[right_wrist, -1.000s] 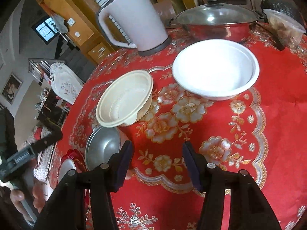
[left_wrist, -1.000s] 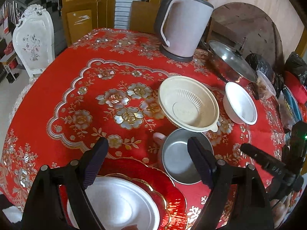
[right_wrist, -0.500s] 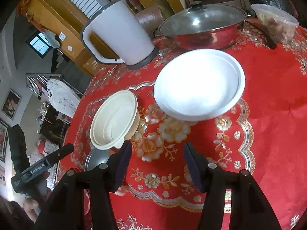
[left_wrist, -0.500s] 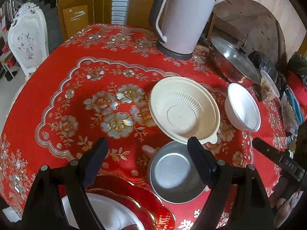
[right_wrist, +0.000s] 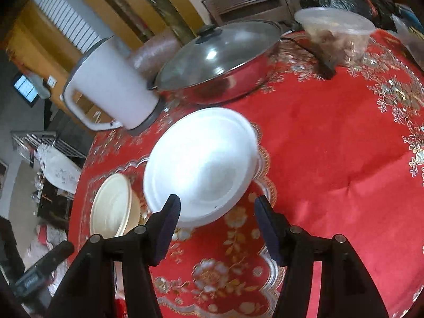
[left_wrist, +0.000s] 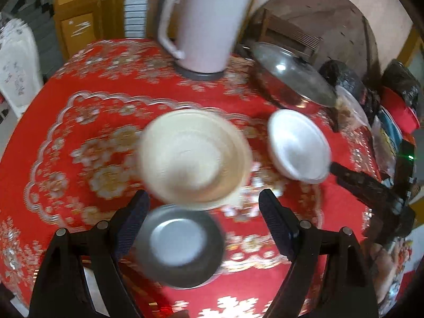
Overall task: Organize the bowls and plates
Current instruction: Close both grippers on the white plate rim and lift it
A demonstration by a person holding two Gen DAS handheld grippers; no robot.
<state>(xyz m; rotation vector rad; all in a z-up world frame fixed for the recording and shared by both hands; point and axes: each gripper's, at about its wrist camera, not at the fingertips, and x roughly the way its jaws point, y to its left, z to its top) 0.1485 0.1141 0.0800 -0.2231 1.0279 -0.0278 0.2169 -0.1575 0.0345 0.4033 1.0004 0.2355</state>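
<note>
On my desk (right_wrist: 331, 145) nothing is stacked yet: cream bowl (left_wrist: 193, 156), white bowl (right_wrist: 201, 164) and steel bowl (left_wrist: 180, 243) sit apart (blurred). My right claw (right_wrist: 216, 228) and left claw (left_wrist: 204, 225) are spread, empty.

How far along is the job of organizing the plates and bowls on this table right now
Barely begun. Nothing looks stacked yet: the white bowl, cream bowl and metal bowl each sit separately on the red tablecloth. In hand: nothing is gripped; the right gripper is open just short of the white bowl, and the left gripper is open over the metal bowl. Left: gathering all three bowls.
</note>
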